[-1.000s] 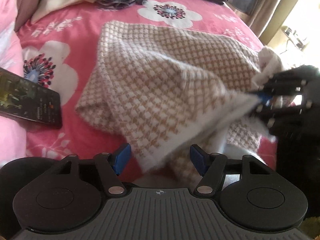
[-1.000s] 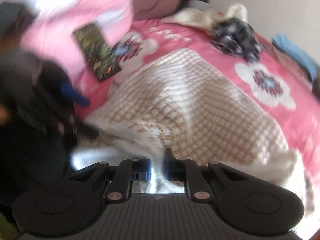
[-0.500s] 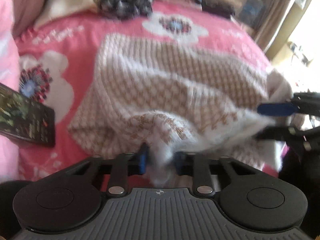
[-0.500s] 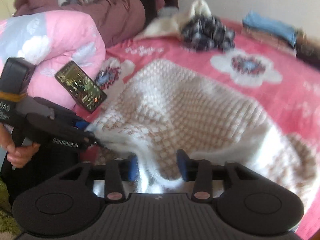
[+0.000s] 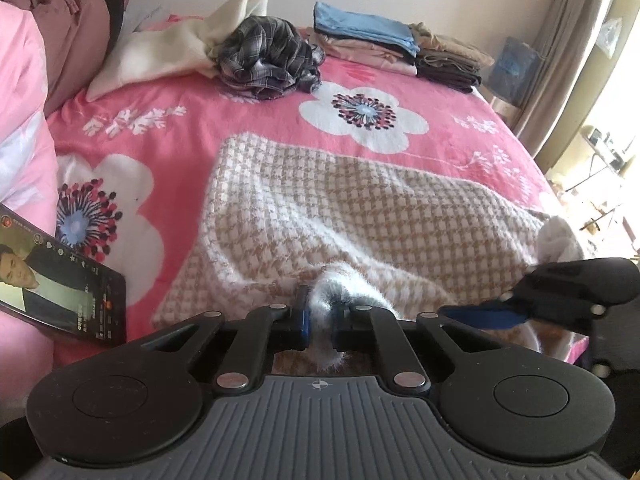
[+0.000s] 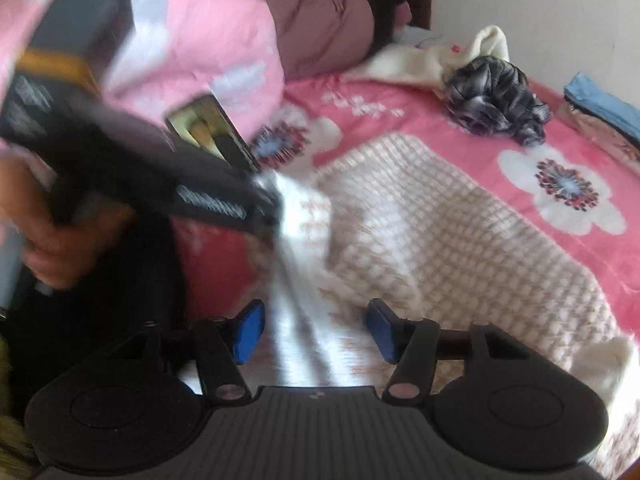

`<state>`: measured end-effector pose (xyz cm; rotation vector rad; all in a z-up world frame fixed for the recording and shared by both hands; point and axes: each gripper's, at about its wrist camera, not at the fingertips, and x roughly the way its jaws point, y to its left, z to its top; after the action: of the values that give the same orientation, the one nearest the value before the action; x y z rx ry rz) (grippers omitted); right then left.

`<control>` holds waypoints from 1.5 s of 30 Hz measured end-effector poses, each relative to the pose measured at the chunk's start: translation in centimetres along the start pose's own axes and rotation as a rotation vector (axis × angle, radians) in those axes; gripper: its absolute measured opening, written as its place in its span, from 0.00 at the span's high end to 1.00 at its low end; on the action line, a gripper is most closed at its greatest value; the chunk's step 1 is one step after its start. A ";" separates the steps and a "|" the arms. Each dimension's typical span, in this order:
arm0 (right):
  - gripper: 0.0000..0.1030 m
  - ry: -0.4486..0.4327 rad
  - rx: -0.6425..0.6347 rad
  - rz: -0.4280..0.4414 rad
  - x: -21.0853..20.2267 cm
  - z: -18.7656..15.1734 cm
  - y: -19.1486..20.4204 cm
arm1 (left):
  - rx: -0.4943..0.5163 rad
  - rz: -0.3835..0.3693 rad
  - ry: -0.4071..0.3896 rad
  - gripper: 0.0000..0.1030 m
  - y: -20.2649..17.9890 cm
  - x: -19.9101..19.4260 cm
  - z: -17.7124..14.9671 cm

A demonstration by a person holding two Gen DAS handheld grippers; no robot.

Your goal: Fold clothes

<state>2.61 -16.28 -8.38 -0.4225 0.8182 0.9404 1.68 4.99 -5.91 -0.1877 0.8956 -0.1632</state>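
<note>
I work on a beige and white checked sweater (image 5: 360, 208) that lies in the middle of the bed (image 5: 248, 120), on the pink flowered cover. My left gripper (image 5: 320, 320) has its fingers closed tight on a fluffy white edge of this sweater, at the near side, and the cloth bunches up between the pads. My right gripper (image 6: 316, 330) is different: its fingers (image 6: 250, 330) are apart and are closing at this moment. A strip of the white edge passes between them, but the pads do not press on it, so I judge this side is not yet gripped.

The sweater is only partly arranged. Its far part lies flat and smooth, while the near part is wrinkled and lifted. I cannot tell for sure whether a first fold is already made.

At the far side of the bed there is a stack of folded clothes (image 5: 400, 46), so I think some pieces are finished. A crumpled dark plaid garment (image 5: 268, 60) and a cream garment (image 5: 168, 48) lie near the head of the bed, not folded, so they are probably left for later. A phone (image 5: 60, 280) leans at the left, near the sweater but not touching it.
</note>
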 end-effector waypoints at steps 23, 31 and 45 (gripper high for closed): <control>0.92 -0.224 0.148 -0.597 1.3 14.6 -27.3 | -0.228 -0.222 0.051 0.57 4.6 7.0 0.4; 0.63 -0.002 0.152 -0.689 12.6 13.4 -32.1 | -0.217 -0.243 0.044 0.51 4.8 7.9 0.5; 0.36 -0.325 0.534 -0.450 -9.1 4.1 -28.0 | -0.167 -0.239 -0.005 0.36 3.7 5.3 0.2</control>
<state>24.88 -33.74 0.66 0.0199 0.6077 0.3332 5.30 7.45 -10.64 -0.4516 0.8806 -0.3102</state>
